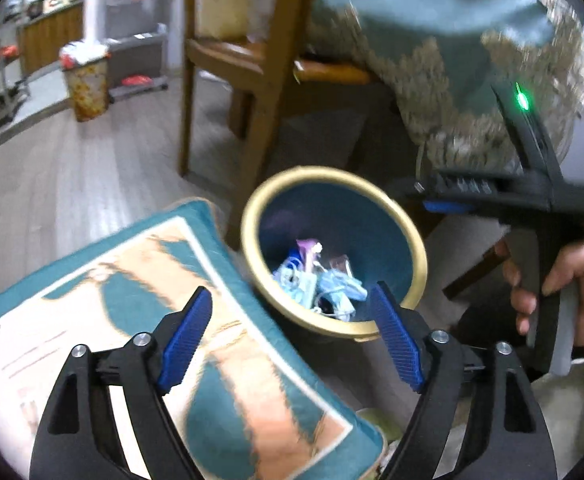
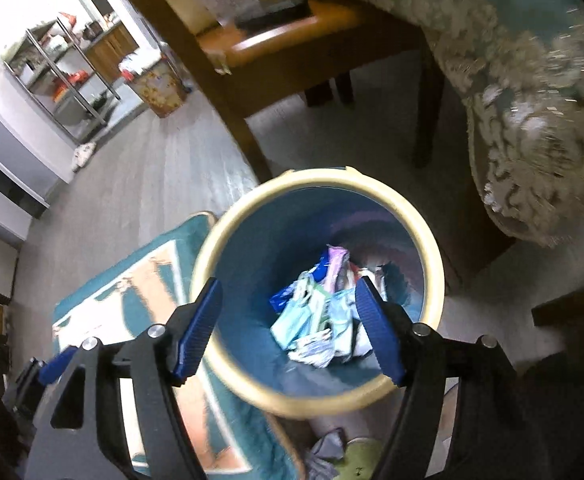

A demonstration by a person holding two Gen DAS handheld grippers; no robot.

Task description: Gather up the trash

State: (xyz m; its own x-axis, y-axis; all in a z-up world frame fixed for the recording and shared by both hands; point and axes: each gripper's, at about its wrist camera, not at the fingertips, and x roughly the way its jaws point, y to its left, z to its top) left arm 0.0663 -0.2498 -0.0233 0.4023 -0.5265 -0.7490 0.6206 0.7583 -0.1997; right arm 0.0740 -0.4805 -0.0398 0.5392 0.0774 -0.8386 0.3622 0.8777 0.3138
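Observation:
A teal trash bin with a gold rim [image 1: 300, 174] stands on the floor, holding crumpled wrappers and pale blue masks [image 1: 324, 284]. My left gripper [image 1: 292, 290] hangs open above the bin's near rim, with nothing between its blue pads. In the right wrist view the same bin rim [image 2: 316, 178] fills the centre and the trash [image 2: 320, 320] lies at its bottom. My right gripper [image 2: 289, 281] is open and empty right over the mouth. From the left wrist view, a hand [image 1: 564, 280] holds the right gripper [image 1: 444, 196] beside the bin.
A teal and peach cushion [image 1: 172, 340] lies against the bin's left side. A wooden chair [image 1: 260, 80] and a table under a teal lace cloth [image 1: 432, 40] stand behind it. Farther back on the grey floor stands a patterned bin [image 1: 86, 80], near metal shelves [image 2: 64, 80].

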